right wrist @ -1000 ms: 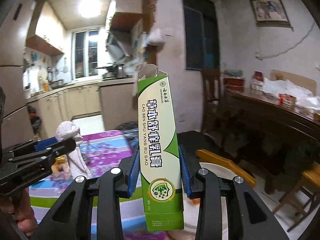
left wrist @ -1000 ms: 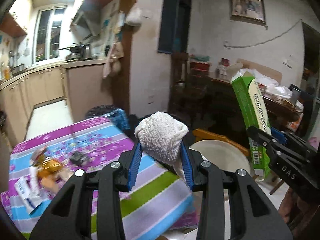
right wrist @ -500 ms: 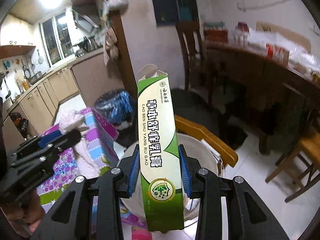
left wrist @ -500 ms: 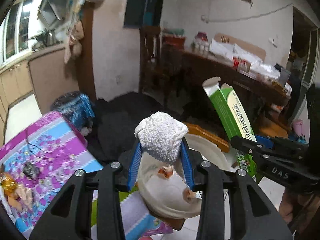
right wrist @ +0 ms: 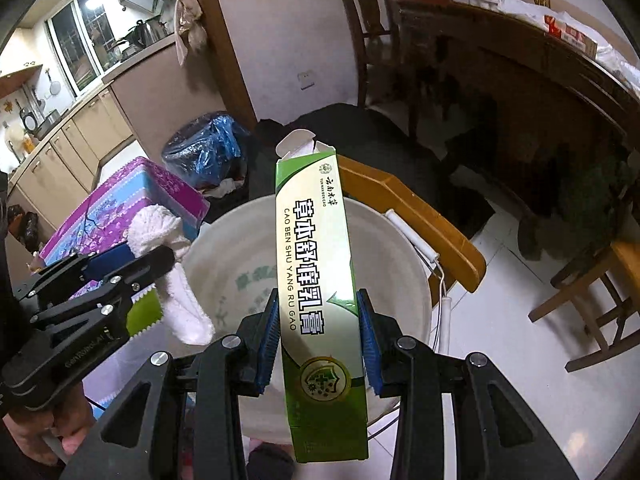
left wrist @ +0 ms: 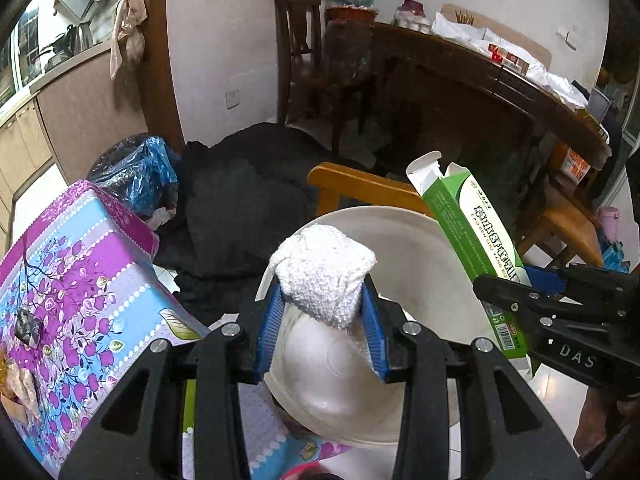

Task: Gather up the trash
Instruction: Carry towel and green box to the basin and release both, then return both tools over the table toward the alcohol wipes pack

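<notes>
My left gripper (left wrist: 322,320) is shut on a crumpled white tissue wad (left wrist: 326,272), which hangs over a white plastic bucket (left wrist: 416,240) on the floor. From the right wrist view that same wad (right wrist: 160,232) and left gripper (right wrist: 132,256) sit at the bucket's left rim. My right gripper (right wrist: 318,336) is shut on a tall green toothpaste box (right wrist: 318,280) with its top flap open, held upright over the bucket (right wrist: 224,248). In the left wrist view the box (left wrist: 476,248) leans over the bucket's right side.
The table under a purple and blue flowered cloth (left wrist: 80,280) ends just left of the bucket. A yellow wooden chair back (right wrist: 416,216) rises behind it. A blue-lined trash bin (left wrist: 136,172), dark clothing (left wrist: 248,200) and a dark wooden sideboard (left wrist: 480,92) stand beyond.
Both grippers have swung right off the table and tipped downward, carrying the tissue and the box over the white bucket. The grips have not changed.
</notes>
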